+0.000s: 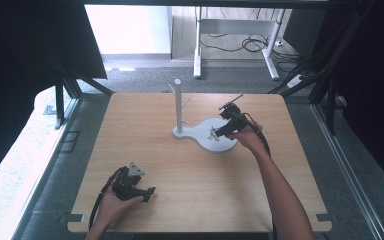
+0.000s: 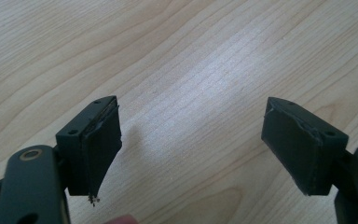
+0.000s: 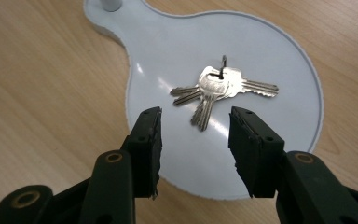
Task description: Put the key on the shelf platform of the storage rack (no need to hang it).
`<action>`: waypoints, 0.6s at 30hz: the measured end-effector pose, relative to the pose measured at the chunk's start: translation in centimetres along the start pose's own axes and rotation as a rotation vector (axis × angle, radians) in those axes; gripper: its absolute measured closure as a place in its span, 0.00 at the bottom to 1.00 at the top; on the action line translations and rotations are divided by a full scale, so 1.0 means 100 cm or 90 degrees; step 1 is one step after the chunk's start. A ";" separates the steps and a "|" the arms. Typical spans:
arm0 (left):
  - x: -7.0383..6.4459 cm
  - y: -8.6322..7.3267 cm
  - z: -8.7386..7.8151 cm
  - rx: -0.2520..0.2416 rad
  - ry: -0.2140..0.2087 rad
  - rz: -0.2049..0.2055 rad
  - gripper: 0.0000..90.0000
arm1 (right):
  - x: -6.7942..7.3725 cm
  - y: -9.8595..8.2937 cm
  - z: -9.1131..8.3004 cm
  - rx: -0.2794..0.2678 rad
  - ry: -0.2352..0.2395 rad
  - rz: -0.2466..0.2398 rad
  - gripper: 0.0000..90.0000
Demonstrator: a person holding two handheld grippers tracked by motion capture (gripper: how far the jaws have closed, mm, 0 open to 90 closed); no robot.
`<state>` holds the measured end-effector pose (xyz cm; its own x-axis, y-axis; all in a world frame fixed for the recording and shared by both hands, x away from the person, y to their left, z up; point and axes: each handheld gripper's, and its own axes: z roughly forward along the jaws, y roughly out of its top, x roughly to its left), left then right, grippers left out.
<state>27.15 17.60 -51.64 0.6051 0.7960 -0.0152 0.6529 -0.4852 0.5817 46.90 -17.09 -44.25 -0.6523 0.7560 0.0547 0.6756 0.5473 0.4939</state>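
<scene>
A bunch of silver keys (image 3: 220, 88) on a ring lies on the round white dish (image 3: 279, 56) of a stand. The same keys (image 1: 212, 134) look small in the high view, on the dish (image 1: 222, 145) right of the white peg post (image 1: 178, 102). My right gripper (image 3: 195, 133) hovers open just short of the keys, its jaws apart over the dish rim; a hand holds that right gripper (image 1: 220, 133) at the dish. Near the table's front left, my left gripper (image 1: 151, 193) rests in a hand, and the left gripper (image 2: 189, 135) is open over bare wood.
The wooden table (image 1: 195, 190) has rounded corners with notches at its front edge. Black frame posts (image 1: 60, 100) stand at both sides. A desk's white legs (image 1: 197, 50) and cables lie on the floor beyond the far edge.
</scene>
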 end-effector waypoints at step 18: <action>-0.005 0.001 0.003 0.005 -0.003 0.010 0.22 | 0.019 -0.095 -0.034 -0.075 0.036 -0.016 0.61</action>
<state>27.11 17.04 -51.84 0.6169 0.7870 -0.0096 0.6470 -0.5001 0.5756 38.06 -22.07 -45.95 -0.6896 0.7188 0.0886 0.6155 0.5172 0.5946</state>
